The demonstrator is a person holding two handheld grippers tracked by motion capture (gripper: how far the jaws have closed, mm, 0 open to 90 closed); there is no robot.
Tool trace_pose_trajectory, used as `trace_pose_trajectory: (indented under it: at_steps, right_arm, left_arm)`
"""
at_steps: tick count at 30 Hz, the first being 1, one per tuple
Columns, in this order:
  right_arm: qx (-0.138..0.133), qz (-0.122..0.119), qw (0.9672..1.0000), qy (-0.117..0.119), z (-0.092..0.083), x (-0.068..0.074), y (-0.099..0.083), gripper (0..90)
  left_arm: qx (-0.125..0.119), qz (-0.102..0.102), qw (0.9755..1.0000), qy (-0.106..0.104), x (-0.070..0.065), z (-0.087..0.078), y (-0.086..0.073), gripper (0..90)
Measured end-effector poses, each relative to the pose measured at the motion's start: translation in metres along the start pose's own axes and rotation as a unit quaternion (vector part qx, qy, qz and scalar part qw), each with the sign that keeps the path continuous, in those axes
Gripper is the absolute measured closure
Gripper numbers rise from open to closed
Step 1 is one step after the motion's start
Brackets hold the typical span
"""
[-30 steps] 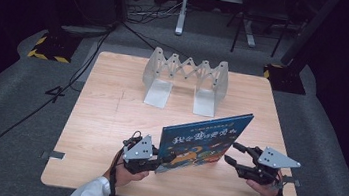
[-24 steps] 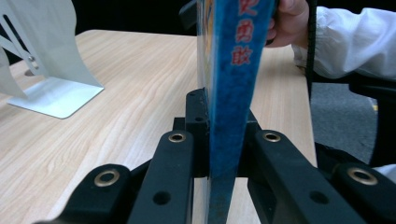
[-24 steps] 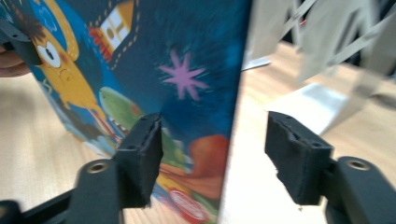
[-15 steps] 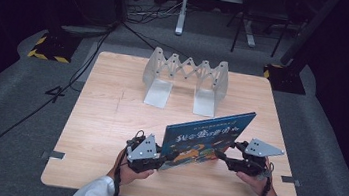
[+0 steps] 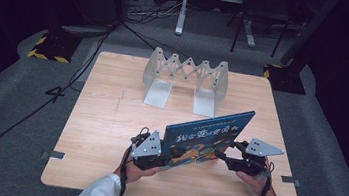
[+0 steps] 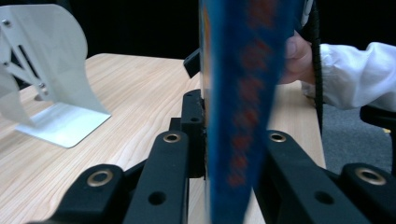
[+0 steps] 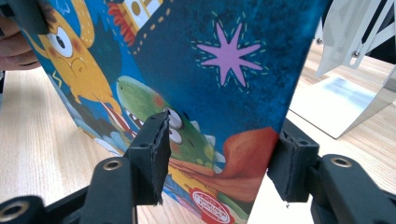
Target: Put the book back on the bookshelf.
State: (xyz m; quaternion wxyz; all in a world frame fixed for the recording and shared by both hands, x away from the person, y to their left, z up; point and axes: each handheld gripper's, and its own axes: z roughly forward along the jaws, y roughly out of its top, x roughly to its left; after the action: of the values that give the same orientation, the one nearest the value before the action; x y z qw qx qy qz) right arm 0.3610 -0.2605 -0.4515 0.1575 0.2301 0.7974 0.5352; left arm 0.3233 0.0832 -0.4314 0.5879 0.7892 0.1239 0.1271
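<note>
Both grippers shifted slightly rightward; left gripper [image 5: 153, 151] clenched on the blue picture book [image 5: 208, 135], held upright at 6 o'clock of table [image 5: 105, 114], right gripper [image 5: 235, 158] jaws apart around its corner.

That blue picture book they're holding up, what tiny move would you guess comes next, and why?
Probably closing the right gripper on the book. Its jaws stand apart around the book's corner in the right gripper view, while the left gripper is clamped on the edge. The rack stands beyond.
</note>
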Motion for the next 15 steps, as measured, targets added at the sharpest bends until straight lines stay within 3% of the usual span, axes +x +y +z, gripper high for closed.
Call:
trace_pose_trajectory:
  at_steps: [7,8,10,15]
  right_arm:
    - [0.004,0.007,1.0000,-0.002,-0.004,-0.005,-0.007,46.3]
    - [0.011,0.005,0.9998,-0.014,-0.005,-0.005,-0.012,43.6]
    - [0.013,0.004,0.9998,-0.014,-0.006,-0.006,-0.014,41.1]
    - [0.054,0.023,0.9977,-0.034,-0.010,-0.015,-0.034,35.4]
  left_arm:
    - [0.003,0.010,0.9999,0.003,-0.004,0.006,0.001,82.3]
    - [0.002,0.010,0.9999,0.005,-0.003,0.007,0.002,82.5]
    - [0.003,0.007,0.9999,0.011,-0.003,0.008,0.002,82.4]
    - [0.004,0.003,0.9996,0.029,-0.001,0.012,0.004,82.4]
